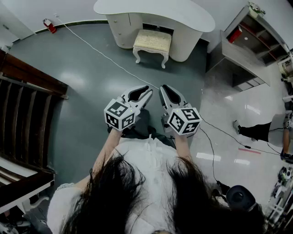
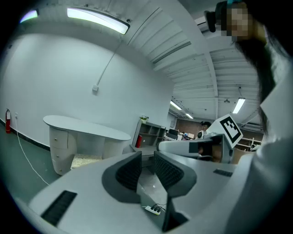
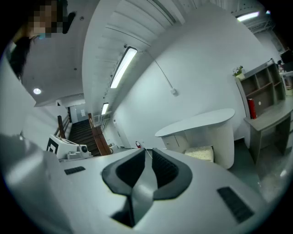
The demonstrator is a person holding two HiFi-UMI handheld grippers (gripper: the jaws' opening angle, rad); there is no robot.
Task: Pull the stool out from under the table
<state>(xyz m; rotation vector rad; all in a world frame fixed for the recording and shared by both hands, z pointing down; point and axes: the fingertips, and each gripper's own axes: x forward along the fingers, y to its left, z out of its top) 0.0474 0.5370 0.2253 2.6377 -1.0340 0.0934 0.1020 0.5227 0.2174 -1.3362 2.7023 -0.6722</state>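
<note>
Left hand-held gripper (image 1: 145,91) and right hand-held gripper (image 1: 165,90) were both clamped shut and empty, aimed at the cushioned stool (image 1: 152,43), half tucked under the white table (image 1: 155,11) well ahead at the floor's far edge, long side facing them, neither nearer.

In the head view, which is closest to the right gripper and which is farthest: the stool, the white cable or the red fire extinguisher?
1. The white cable, on the floor just ahead of the right gripper.
2. The stool, straight ahead, partly under the table.
3. The fire extinguisher, far left by the wall.
</note>
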